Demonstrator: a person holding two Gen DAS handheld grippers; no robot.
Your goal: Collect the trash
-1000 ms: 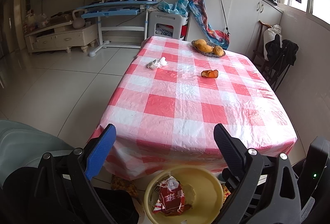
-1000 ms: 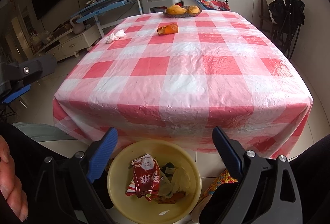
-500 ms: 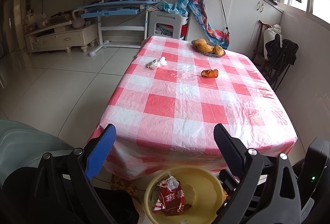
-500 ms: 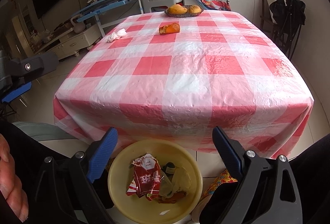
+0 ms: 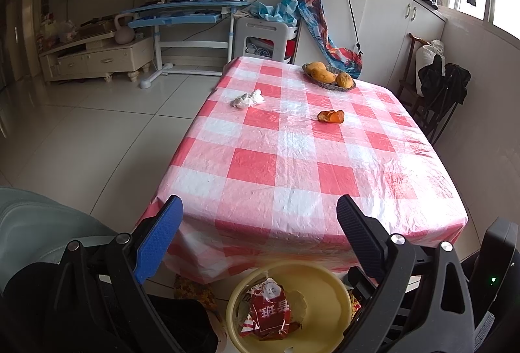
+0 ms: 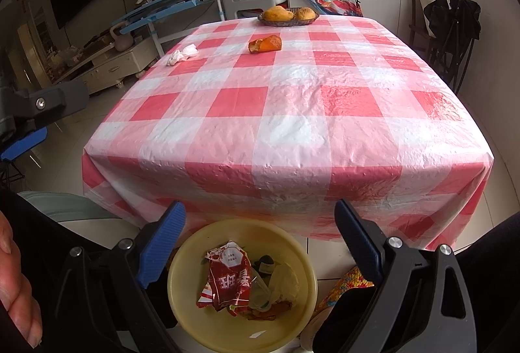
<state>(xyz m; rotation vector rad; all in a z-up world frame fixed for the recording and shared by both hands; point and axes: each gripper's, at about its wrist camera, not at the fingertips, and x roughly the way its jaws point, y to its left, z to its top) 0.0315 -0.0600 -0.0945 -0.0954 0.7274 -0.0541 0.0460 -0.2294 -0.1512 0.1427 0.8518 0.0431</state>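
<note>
A yellow basin [image 5: 331,297] [image 6: 195,258] sits below the table's near edge and holds a crumpled red wrapper [image 5: 269,310] [image 6: 229,278] with other scraps. On the red-and-white checked tablecloth [image 5: 292,158] [image 6: 292,112] lie an orange peel [image 5: 331,117] [image 6: 265,44] and a crumpled white tissue [image 5: 248,98] [image 6: 182,55]. My left gripper [image 5: 258,207] is open and empty, above the basin at the table's near edge. My right gripper [image 6: 260,210] is also open and empty, over the basin.
A dish of orange fruit [image 5: 328,76] [image 6: 288,16] stands at the table's far end. A blue desk [image 5: 182,15] and a white cabinet [image 5: 373,12] are beyond. A dark chair with a bag [image 5: 438,93] stands at the right. A hand [image 6: 16,284] shows at the lower left.
The right wrist view has shifted slightly leftward and nearer the table; the left view is unchanged. Both grippers stay open.
</note>
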